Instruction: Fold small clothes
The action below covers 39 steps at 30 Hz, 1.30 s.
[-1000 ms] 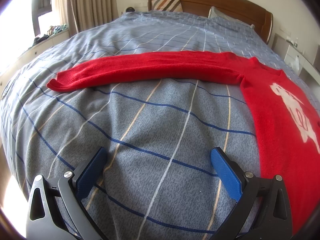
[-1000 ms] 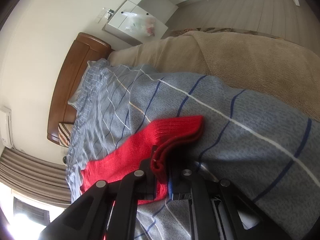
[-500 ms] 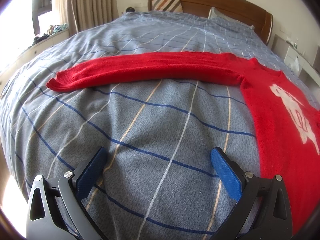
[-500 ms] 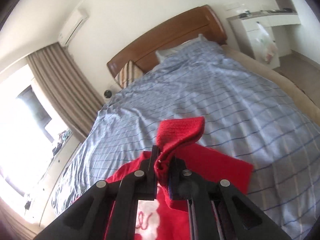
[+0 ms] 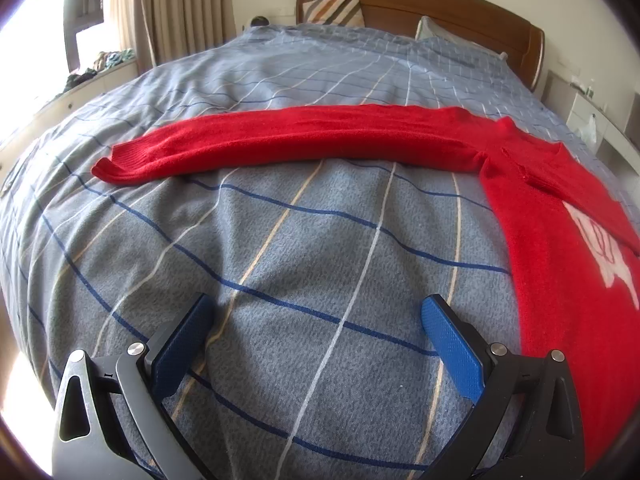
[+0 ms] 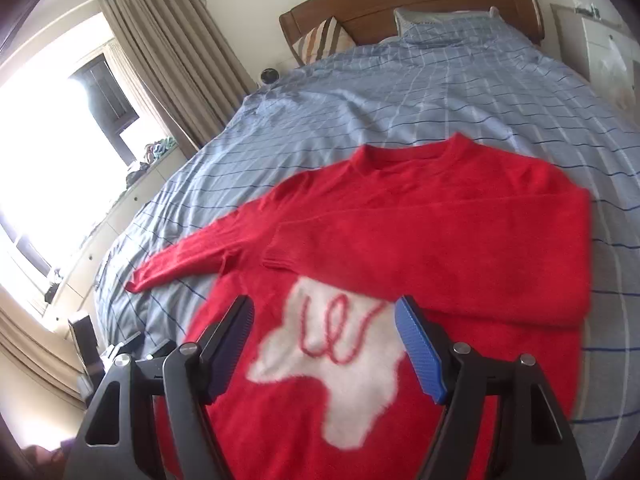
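A red sweater (image 6: 400, 216) with a white patch on its chest lies flat on the blue checked bedspread (image 5: 320, 260). Its right sleeve (image 6: 420, 240) is folded across the chest, cuff near the middle. The left sleeve (image 5: 280, 140) stretches straight out over the bed. My right gripper (image 6: 326, 328) hovers above the white patch; its jaws are opening and nothing is between them. My left gripper (image 5: 316, 328) stands open over bare bedspread, left of the sweater's body (image 5: 568, 260), holding nothing.
A wooden headboard (image 5: 420, 4) with a striped cushion (image 5: 332, 10) and a pillow (image 6: 440, 22) stands at the far end. Curtains (image 6: 168, 48) and a bright window are on the left, a white cabinet (image 6: 604, 48) on the right.
My right gripper carried the right sleeve's cuff across the sweater, rolled upright, and let it go; the sleeve now lies folded over the chest. The left gripper has not moved.
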Motion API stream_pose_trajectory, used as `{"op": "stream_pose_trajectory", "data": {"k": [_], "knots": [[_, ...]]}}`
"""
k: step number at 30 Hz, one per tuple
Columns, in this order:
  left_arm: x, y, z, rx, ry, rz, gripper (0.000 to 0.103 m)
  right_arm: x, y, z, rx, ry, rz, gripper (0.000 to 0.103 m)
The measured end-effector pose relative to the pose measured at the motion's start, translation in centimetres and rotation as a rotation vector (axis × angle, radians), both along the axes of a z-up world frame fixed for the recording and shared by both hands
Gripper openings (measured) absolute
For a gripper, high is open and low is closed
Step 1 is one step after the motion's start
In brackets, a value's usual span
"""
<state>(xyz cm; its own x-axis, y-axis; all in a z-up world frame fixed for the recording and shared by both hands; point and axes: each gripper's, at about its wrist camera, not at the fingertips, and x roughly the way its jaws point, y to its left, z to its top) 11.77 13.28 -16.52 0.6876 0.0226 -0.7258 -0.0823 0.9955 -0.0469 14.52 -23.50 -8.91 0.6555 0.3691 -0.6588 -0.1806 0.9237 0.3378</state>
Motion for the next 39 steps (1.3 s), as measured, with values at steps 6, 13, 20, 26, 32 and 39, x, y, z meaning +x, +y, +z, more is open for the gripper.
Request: {"op": "stream_pose_trajectory", "data": {"k": [6, 13, 20, 26, 32, 39], "knots": [[0.0, -0.2, -0.1, 0.015, -0.005, 0.007, 0.103, -9.7, -10.8, -1.8, -0.232, -0.060, -0.231, 0.075], [-0.1, -0.6, -0.3, 0.040, -0.018, 0.015, 0.103, -14.9, -19.5, -5.3, -0.291, -0.038, -0.490, 0.077], [-0.2, -0.7, -0.4, 0.046, -0.019, 0.015, 0.103, -15.4, -18.5, -6.5, -0.332, -0.095, -0.499, 0.088], [-0.2, -0.7, -0.4, 0.047, -0.020, 0.016, 0.103, -15.4, -18.5, -6.7, -0.301, -0.104, -0.494, 0.089], [-0.2, -0.7, -0.4, 0.052, -0.020, 0.017, 0.103, -15.7, -18.7, -7.0, -0.288, -0.114, -0.492, 0.089], [-0.1, -0.6, -0.4, 0.062, -0.018, 0.019, 0.103, -15.7, -18.7, -7.0, -0.289, -0.116, -0.492, 0.090]]}}
